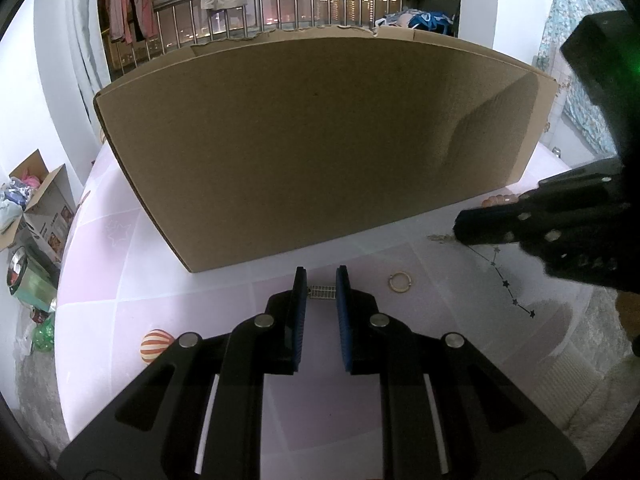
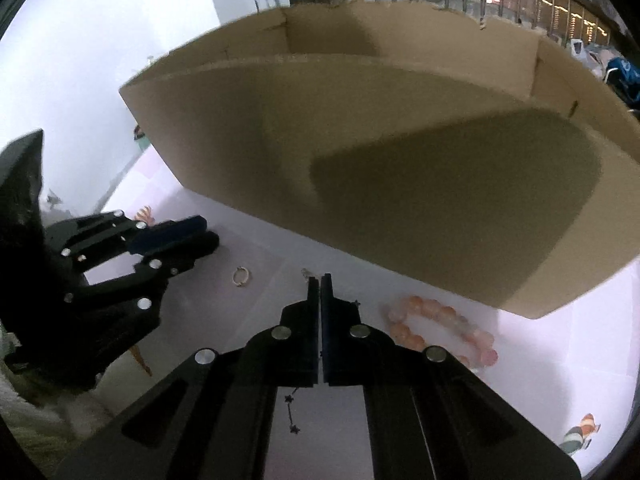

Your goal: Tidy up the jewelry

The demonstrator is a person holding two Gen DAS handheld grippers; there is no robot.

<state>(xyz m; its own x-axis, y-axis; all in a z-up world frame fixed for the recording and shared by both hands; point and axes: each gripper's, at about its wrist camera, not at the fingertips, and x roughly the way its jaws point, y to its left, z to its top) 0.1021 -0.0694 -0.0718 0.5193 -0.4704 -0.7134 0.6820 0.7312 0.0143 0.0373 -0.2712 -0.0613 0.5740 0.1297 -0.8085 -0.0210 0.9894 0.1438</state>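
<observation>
My left gripper [image 1: 321, 284] is shut on a small silver ladder-patterned piece [image 1: 320, 292], pinched between its blue pads just above the pink tabletop [image 1: 120, 280]. A gold ring [image 1: 400, 282] lies to its right. My right gripper [image 2: 321, 280] has its jaws pressed together on a thin chain with black stars [image 2: 290, 412]. From the left wrist view the chain [image 1: 506, 284] trails across the table from the right gripper [image 1: 460, 228]. An orange bead bracelet [image 2: 440, 328] lies right of the right gripper, and the ring [image 2: 240, 276] lies left of it. The left gripper [image 2: 210, 232] is further left.
A large open cardboard box [image 1: 300, 140] [image 2: 400, 180] stands on the table right behind both grippers. The cloth carries a striped balloon print [image 1: 156, 344] and a fish print [image 2: 580, 434]. Boxes and clutter [image 1: 32, 220] sit on the floor at the left.
</observation>
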